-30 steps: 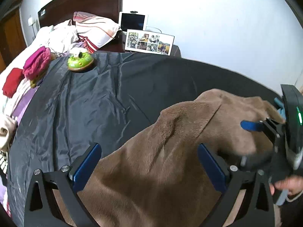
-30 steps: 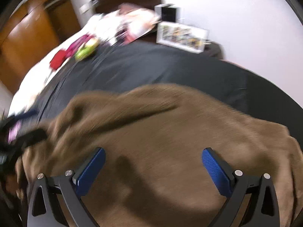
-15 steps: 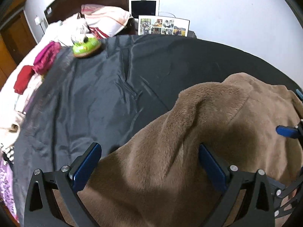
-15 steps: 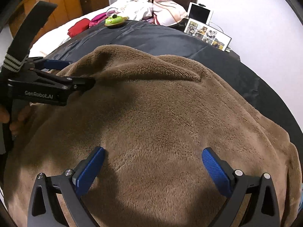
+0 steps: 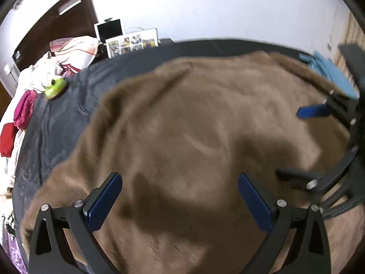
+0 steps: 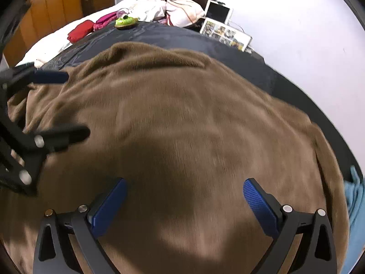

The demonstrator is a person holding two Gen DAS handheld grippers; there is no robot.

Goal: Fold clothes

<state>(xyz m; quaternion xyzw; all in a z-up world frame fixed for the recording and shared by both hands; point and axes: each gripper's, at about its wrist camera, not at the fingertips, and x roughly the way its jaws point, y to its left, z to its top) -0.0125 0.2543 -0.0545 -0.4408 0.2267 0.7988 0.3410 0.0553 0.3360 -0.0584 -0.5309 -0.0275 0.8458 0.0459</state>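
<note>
On black sheet (image 5: 57, 114): one brown fleece garment (image 5: 194, 125) | left hand-held gripper (image 5: 180, 196), right hand-held gripper (image 6: 184, 198): both spread apart, empty

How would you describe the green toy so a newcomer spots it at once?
Start at the black sheet covering the bed and follow it past the brown fleece to its far edge. The green toy sits there, rounded and glossy lime, unlike the soft red and magenta clothes beside it.

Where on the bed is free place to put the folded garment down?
Bare black sheet lies between the brown garment and the green toy, and along the wall side by the photo frame. Crowded: the far-left edge with red and pink clothes, and the pillow corner.
</note>
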